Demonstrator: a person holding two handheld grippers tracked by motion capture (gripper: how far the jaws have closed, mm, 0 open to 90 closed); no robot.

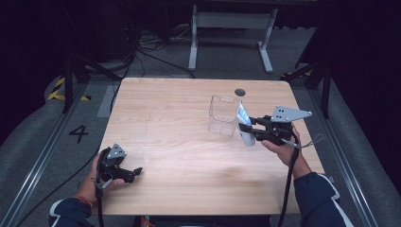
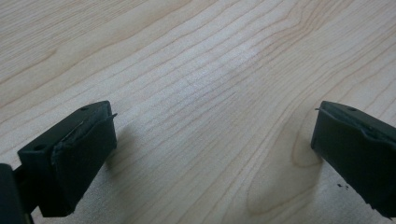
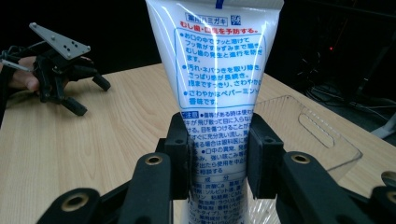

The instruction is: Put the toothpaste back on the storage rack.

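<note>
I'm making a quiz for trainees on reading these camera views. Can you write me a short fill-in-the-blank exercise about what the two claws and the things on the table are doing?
1. The right claw is shut on a white ____ with blue print.
2. The left claw is ____ and holds nothing, low over the wooden table.
3. The clear plastic box stands upright on the table and has ____ inside it.
4. The tube is held just beside the box, not ____ it.

Missing words: tube; open; nothing; inside
</note>
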